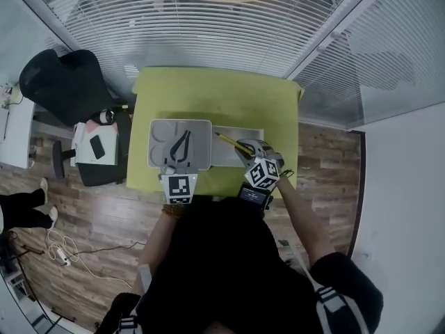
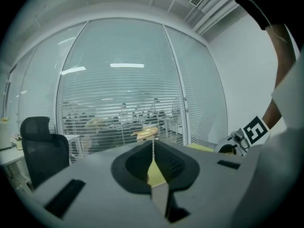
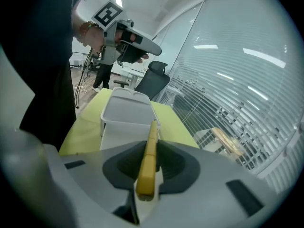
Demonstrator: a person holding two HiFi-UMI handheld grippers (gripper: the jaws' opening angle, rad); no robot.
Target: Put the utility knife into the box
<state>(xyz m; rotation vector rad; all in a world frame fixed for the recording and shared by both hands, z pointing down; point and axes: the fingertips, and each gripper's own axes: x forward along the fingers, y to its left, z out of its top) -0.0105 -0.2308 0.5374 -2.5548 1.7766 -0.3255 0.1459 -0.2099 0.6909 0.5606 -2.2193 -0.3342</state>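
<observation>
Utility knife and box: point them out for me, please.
utility knife [image 3: 148, 161]: right gripper view, on the yellow handle between the jaws.
box [image 3: 121, 136]: right gripper view, on its near wall.

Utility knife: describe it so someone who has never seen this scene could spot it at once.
On the yellow-green table beside the blinds lies a pale box. Above its right side the right tool grips the utility knife, the only slim yellow bar.
</observation>
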